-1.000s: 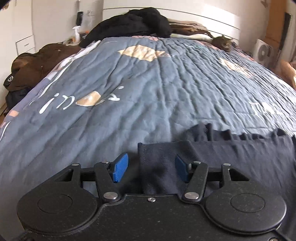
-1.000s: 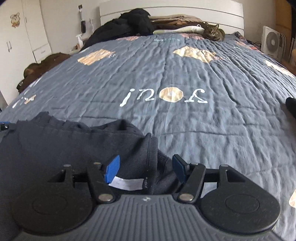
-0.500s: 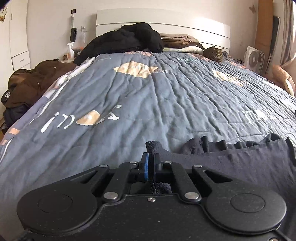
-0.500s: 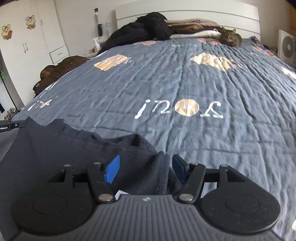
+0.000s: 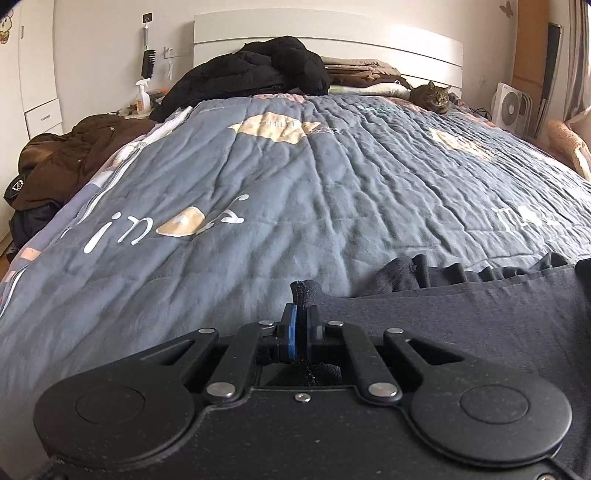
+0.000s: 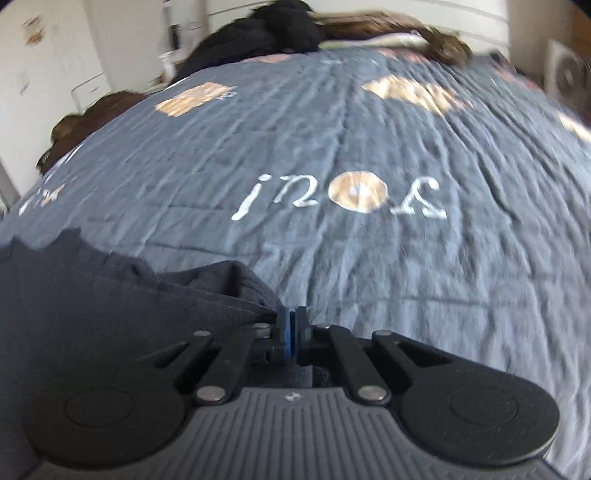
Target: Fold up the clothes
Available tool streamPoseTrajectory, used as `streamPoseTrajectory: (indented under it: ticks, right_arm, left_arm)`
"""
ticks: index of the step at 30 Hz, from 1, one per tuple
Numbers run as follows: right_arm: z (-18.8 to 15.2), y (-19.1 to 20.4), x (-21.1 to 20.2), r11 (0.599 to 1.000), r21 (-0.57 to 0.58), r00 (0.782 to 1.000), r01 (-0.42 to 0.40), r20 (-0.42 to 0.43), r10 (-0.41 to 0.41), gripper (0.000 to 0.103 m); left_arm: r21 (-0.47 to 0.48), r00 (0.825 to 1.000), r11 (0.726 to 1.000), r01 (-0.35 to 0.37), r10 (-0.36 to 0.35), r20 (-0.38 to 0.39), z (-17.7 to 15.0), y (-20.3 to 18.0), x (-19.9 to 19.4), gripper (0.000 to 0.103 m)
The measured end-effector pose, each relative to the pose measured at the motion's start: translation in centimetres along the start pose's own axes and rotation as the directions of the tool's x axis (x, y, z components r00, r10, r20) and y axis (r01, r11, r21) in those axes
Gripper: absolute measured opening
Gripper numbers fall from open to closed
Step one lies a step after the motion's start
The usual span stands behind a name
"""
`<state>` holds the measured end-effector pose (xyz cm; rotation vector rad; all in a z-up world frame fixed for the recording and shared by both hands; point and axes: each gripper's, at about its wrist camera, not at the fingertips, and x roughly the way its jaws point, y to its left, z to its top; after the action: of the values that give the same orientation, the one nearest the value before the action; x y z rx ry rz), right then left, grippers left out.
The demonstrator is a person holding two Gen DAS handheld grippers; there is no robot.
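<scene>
The left gripper (image 5: pixel 300 323) is clenched on a bunched corner of the dark garment (image 5: pixel 461 317), a small nub of soft knit poking up past its blue pads. The right gripper (image 6: pixel 291 326) is likewise clamped tight on the opposite edge of the same cloth, near a rolled hem. The garment, a matte navy-black jersey, lies at the near end of the bed, spread between both tools with its far edge rumpled into small folds. Beyond it stretches the quilt (image 5: pixel 295 177), grey-blue, stitched and wrinkled, printed with white lettering and tan patches. At the far end a puffy black jacket (image 5: pixel 258 70) is heaped against the white slatted headboard (image 5: pixel 369 33), beside folded brown blankets (image 5: pixel 362 72) and a tabby cat (image 5: pixel 434 98).
</scene>
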<state>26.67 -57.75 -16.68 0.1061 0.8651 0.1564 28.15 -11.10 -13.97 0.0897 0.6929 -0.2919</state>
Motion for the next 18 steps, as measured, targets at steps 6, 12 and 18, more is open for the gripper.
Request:
streamPoseTrajectory:
  ticks: [6,12,18]
  right_arm:
    - [0.3,-0.4,-1.5,0.999,0.046,0.998,0.005,0.068,-0.008,0.002]
    - [2.4,-0.3,-4.2,0.998,0.055,0.988,-0.010,0.157,0.002,0.001]
    - [2.6,-0.3,-3.5,0.998,0.051,0.992,-0.020,0.127,0.013,0.002]
  left_arm:
    - [0.002,0.999,1.000,-0.009,0.009,0.038,0.3,0.1,-1.1,0.005]
    - [-0.036,0.998,0.999,-0.009,0.012,0.066,2.3,1.2,-2.1,0.001]
    - [0.059,0.999,0.998,0.013,-0.010,-0.051,2.2,-0.3,-0.6,0.042]
